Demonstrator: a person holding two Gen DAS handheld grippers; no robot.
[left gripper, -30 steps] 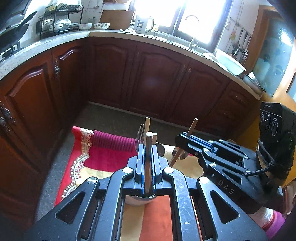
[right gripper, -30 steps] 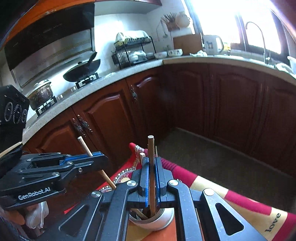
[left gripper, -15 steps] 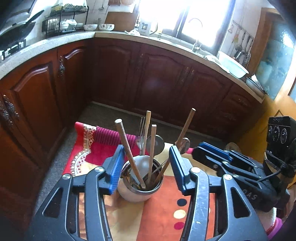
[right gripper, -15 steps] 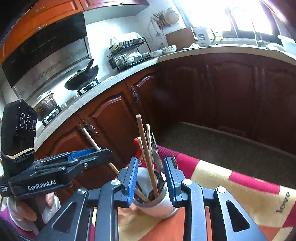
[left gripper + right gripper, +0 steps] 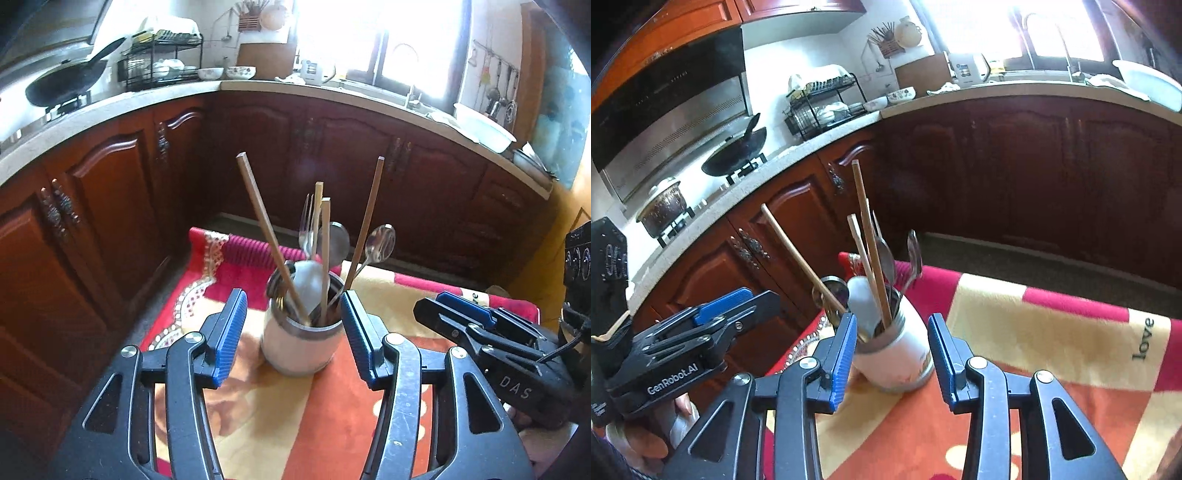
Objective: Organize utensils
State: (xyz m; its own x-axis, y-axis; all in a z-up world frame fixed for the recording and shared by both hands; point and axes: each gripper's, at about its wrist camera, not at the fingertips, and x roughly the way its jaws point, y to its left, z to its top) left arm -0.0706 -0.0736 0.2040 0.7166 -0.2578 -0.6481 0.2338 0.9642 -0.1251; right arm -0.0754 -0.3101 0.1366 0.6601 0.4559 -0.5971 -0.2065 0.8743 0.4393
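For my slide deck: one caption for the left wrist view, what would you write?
Left gripper open around a white utensil holder of chopsticks, spoons and a fork, untouched; right gripper alongside.

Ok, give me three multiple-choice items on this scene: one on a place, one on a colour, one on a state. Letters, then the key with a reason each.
1. Where does the utensil holder stand?
A. on the stove
B. on the patterned cloth
C. on the countertop by the window

2. What colour are the pads on the left tongs?
A. blue
B. yellow
C. green

3. What is the state of the right tongs?
A. clamped on a chopstick
B. clamped on the holder's rim
C. open, nothing gripped

Key:
1 B, orange and red cloth lies under its base.
2 A, blue ribbed pads line both fingers.
3 C, the jaws are opening and stand clear either side of the holder, while the chopsticks lean free inside it.
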